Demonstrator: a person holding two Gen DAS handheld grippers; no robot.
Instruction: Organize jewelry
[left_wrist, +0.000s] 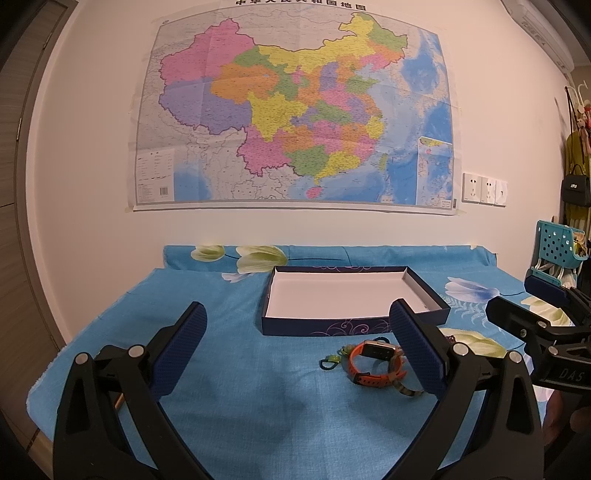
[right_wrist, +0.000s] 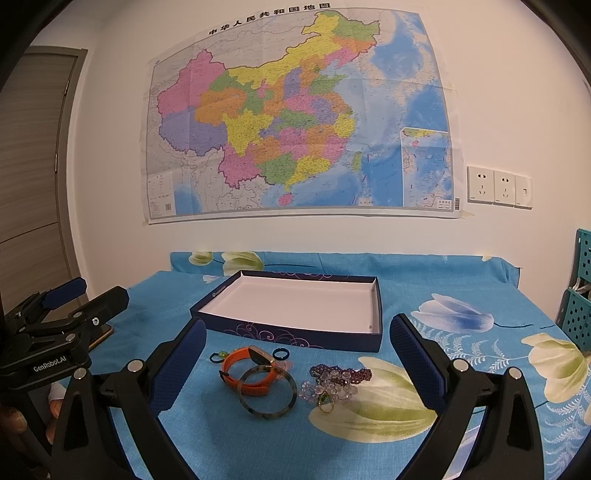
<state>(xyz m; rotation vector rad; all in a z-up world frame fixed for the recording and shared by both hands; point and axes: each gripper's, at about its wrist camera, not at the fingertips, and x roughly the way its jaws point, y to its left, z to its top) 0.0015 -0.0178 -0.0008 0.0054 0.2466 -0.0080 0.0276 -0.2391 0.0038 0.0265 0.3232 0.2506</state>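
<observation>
Blue floral cloth over the surface, wall map behind. Shallow white-lined box lying empty mid-frame. Jewelry clustered just below it: orange watch, mottled bangle overlapping it, small dark ring, purple bead cluster. Right tongs spread wide, empty, framing the pile dead ahead. Left tongs likewise spread, empty, with the watch low and right near one finger. Right hand probably better placed.

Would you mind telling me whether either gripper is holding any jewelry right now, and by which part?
Nothing is held. The left gripper and right gripper are both open and empty; the orange watch lies on the blue cloth.
</observation>
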